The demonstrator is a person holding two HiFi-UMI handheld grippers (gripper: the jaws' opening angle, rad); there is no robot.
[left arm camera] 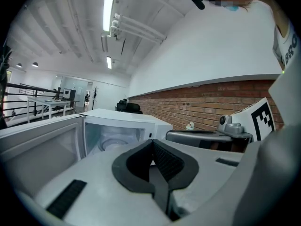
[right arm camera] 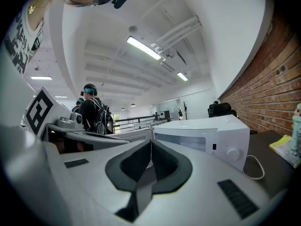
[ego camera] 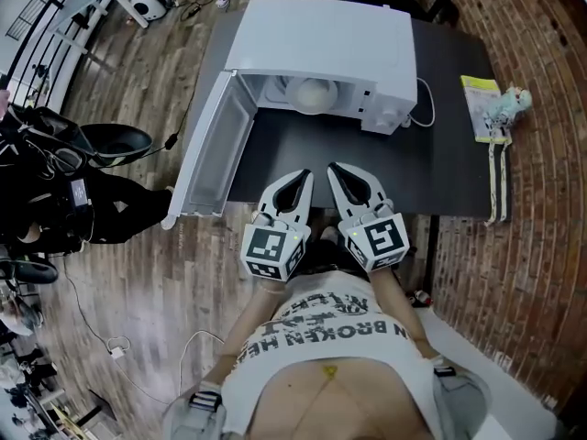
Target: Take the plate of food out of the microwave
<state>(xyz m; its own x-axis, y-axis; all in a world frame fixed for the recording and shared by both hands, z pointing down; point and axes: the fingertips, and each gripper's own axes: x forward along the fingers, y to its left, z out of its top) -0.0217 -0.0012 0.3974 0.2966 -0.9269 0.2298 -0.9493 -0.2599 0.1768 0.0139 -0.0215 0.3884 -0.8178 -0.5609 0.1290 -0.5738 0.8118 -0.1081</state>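
Observation:
A white microwave [ego camera: 321, 58] stands on the dark table [ego camera: 459, 172] with its door [ego camera: 213, 149] swung open to the left. In its cavity sits a pale plate of food [ego camera: 310, 94], which the left gripper view also shows as a plate [left arm camera: 112, 142] inside the open microwave [left arm camera: 123, 126]. My left gripper [ego camera: 299, 176] and right gripper [ego camera: 337, 169] hover side by side over the table's near edge, well short of the microwave. Both are shut and empty, pads meeting in the left gripper [left arm camera: 152, 143] and the right gripper [right arm camera: 150, 143]. The right gripper view shows the microwave [right arm camera: 207, 135] from its control side.
A yellow booklet [ego camera: 480, 106] and a small toy figure [ego camera: 510, 102] lie at the table's right end. The microwave's cable [ego camera: 427, 108] loops beside it. A person in dark clothes with gear [ego camera: 64, 214] stands left of the open door. Cables trail on the wood floor.

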